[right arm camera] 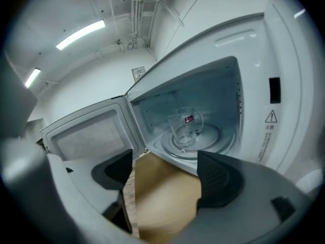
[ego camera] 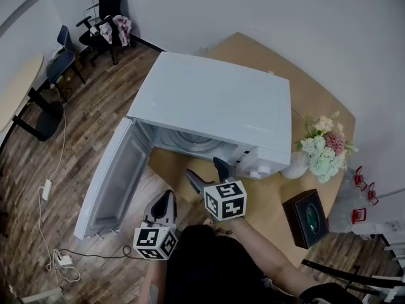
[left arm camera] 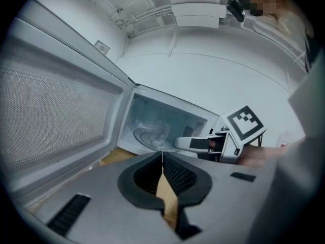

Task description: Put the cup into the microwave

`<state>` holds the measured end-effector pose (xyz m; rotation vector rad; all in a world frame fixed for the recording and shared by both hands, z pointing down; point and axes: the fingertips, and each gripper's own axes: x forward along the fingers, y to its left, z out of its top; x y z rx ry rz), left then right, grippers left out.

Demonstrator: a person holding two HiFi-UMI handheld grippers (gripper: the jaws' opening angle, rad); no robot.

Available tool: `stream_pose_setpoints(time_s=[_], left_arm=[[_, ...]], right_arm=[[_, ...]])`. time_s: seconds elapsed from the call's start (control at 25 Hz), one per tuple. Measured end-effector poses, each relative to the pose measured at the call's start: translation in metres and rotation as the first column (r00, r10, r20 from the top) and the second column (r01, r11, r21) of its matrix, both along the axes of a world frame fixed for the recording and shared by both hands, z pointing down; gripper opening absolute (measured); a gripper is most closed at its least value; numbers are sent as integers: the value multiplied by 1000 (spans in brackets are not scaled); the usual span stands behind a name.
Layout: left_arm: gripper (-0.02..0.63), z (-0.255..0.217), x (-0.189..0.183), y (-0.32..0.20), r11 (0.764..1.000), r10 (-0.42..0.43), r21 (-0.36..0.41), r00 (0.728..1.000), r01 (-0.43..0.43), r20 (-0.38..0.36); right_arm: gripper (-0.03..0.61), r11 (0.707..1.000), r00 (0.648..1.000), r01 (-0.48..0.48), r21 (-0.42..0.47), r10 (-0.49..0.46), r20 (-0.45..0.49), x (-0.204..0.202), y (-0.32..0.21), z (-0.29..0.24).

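A clear glass cup [right arm camera: 185,126] with a handle stands upright on the turntable inside the white microwave [ego camera: 215,100]; in the left gripper view the cup [left arm camera: 153,131] shows faintly in the cavity. The microwave door [ego camera: 117,177] hangs wide open to the left. My right gripper [ego camera: 202,168] is just in front of the cavity opening, open and holding nothing; the right gripper [right arm camera: 163,159] frames the cup from outside. My left gripper [ego camera: 166,198] hangs lower, off the table's edge near the door, its jaws shut on nothing [left arm camera: 162,156].
The microwave sits on a round wooden table [ego camera: 316,100]. A white vase of flowers [ego camera: 323,147] and a dark box [ego camera: 307,217] stand to the right of it. Chairs [ego camera: 104,18] and a floor cable with a power strip [ego camera: 60,258] lie to the left.
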<state>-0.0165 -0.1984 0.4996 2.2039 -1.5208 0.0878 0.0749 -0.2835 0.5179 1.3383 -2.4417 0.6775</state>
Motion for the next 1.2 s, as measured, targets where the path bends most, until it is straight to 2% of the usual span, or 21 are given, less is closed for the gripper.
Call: stream_pose_setpoints(time_s=[0.24, 0.52, 0.6, 0.68, 0.92, 1.2], left_arm=[[6, -6, -3, 3, 1000, -3, 14, 1000, 3, 23], [6, -14, -2, 5, 999, -8, 37, 999, 7, 34], [6, -16, 1, 5, 999, -5, 44, 999, 4, 35], [6, -18, 6, 6, 999, 5, 48, 999, -7, 34], [6, -25, 19, 8, 997, 37, 62, 999, -39, 39], [6, -30, 37, 6, 994, 77, 72, 996, -80, 44]], right_arm=[[387, 1000, 999, 7, -16, -7, 41, 3, 19, -8], [381, 1000, 998, -6, 25, 4, 64, 13, 30, -26], [337, 998, 999, -24, 60, 21, 44, 19, 32, -32], [199, 995, 999, -42, 94, 40, 26, 27, 35, -38], [166, 990, 999, -30, 137, 28, 16, 37, 47, -50], [95, 987, 997, -78, 142, 74, 31, 62, 57, -58]])
